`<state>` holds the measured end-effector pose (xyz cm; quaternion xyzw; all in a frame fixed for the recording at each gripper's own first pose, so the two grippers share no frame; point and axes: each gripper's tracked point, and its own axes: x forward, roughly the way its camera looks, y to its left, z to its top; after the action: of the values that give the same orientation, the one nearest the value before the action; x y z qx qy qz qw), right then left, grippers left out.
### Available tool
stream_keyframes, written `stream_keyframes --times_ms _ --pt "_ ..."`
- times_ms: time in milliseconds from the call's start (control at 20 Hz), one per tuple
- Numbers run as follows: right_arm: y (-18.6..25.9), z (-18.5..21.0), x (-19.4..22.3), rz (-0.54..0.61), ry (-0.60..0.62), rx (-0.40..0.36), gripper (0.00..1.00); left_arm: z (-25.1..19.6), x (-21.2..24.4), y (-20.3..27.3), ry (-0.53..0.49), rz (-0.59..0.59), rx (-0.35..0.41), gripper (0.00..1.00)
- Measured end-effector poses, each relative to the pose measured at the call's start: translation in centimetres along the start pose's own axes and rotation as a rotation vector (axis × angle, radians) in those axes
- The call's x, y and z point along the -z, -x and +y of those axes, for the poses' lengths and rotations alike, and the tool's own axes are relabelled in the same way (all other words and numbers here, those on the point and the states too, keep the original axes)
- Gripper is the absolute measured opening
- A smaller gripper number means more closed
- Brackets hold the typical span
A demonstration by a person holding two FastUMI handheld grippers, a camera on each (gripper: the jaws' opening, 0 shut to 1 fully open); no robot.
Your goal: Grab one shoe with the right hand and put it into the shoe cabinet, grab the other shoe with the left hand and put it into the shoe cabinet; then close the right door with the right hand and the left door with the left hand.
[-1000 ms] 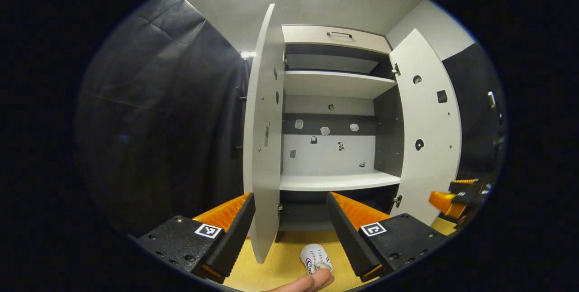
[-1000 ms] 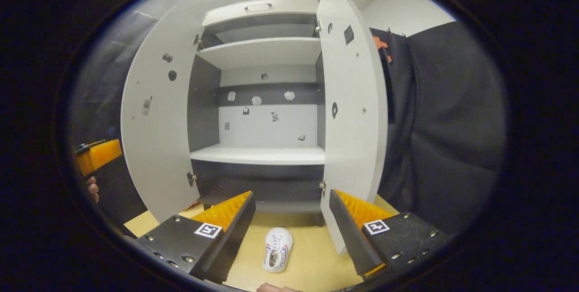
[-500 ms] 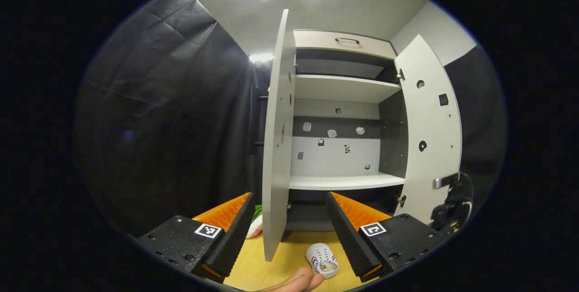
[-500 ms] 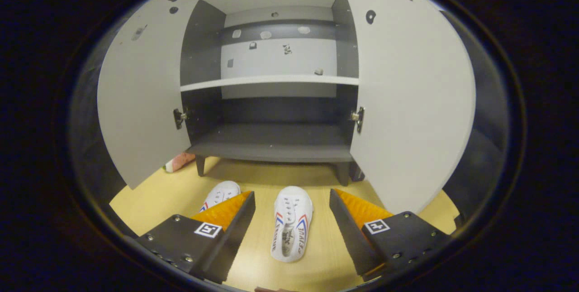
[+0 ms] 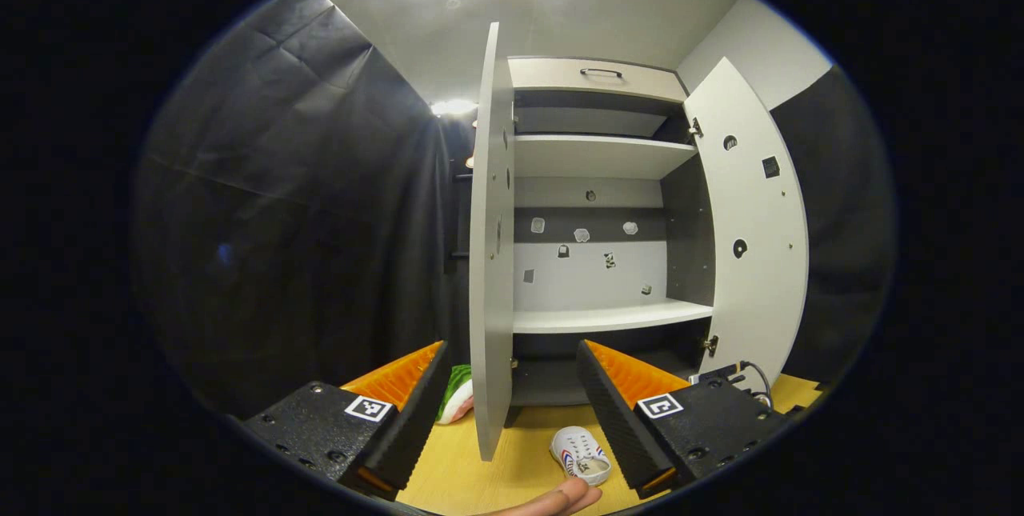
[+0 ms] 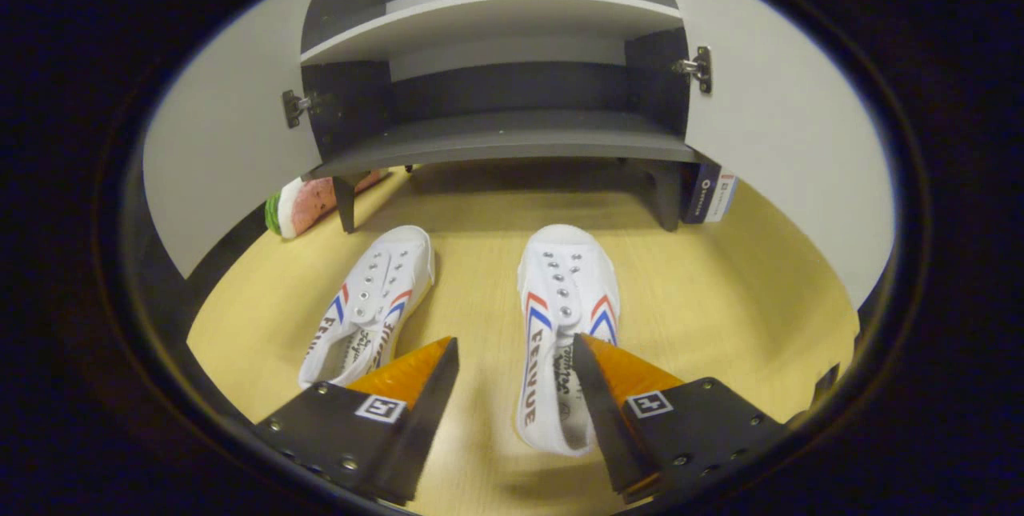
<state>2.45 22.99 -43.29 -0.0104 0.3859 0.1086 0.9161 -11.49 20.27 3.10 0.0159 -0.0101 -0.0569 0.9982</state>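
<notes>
Found the right-hand shoe [image 6: 564, 316] flat on the wooden floor [image 6: 720, 284], toe towards the shoe cabinet [image 6: 504, 140], outside it and short of the bottom shelf. Noted the other shoe [image 6: 372, 300] lying just beside, angled a little, also on the floor.

Saw the right gripper [image 6: 514, 340] spread wide and holding nothing, low over the heel end of the right-hand shoe, not centred: one finger over the shoe's opening, the other out over bare floor between the pair.

Judged the likely faults thus. Closing from that offset could pinch a single soft canvas wall, leaving the shoe to fold, swing or drop on the lift. Coming down further could press a fingertip onto the collar and push the shoe away. Shifting sideways to centre could nudge the other shoe.

Saw the left gripper [image 5: 512, 344] likewise wide and empty, held up facing the edge of the open left door [image 5: 490, 260]. Risked bumping that door partly shut across the cabinet mouth.
</notes>
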Motion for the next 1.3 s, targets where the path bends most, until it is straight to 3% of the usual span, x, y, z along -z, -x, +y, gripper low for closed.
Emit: stream_keyframes --times_ms 100,150,250,300,400,450,500,650,800,1000,1300 --pt "-1.2 0.1 0.9 0.034 -0.031 -0.007 0.62 -0.2 0.5 -0.2 -0.003 0.026 0.015 0.98" --pt "-1.9 0.0 0.4 0.004 -0.023 -0.015 0.60 -0.1 0.7 -0.4 -0.004 0.030 0.016 0.96" --pt "-2.7 -0.8 -0.3 -0.047 -0.037 -0.014 0.29 -0.4 1.3 -0.7 -0.004 0.043 0.027 0.96" --pt "-3.3 -0.4 -0.5 -0.066 -0.056 -0.035 0.20 -0.5 1.5 -0.8 0.001 0.048 0.033 0.96" --pt "-1.6 -1.3 -1.8 -0.123 -0.106 -0.053 0.22 -0.6 2.2 -1.1 0.011 0.068 0.038 0.96" --pt "-4.1 -1.2 -1.7 -0.147 -0.148 -0.077 0.12 -0.5 2.5 -1.2 0.016 0.073 0.041 0.98" --pt "-3.8 -1.1 -1.6 -0.150 -0.170 -0.089 0.02 -0.6 2.7 -1.3 0.020 0.081 0.044 0.96" --pt "-2.4 -1.7 -2.6 -0.234 -0.217 -0.104 0.02 -0.7 3.2 -1.3 0.020 0.097 0.054 0.96" --pt "-0.4 -1.9 -3.4 -0.331 -0.114 -0.052 0.02 -0.5 2.8 -1.0 0.015 0.078 0.054 0.96" --pt "1.8 -0.2 -3.8 -0.347 -0.094 -0.096 0.02 -0.6 2.5 -0.6 0.028 0.058 0.066 0.96" --pt "8.8 0.5 -10.8 -0.469 -0.018 -0.131 0.02 -0.4 2.5 -0.3 0.057 0.038 0.066 0.96"
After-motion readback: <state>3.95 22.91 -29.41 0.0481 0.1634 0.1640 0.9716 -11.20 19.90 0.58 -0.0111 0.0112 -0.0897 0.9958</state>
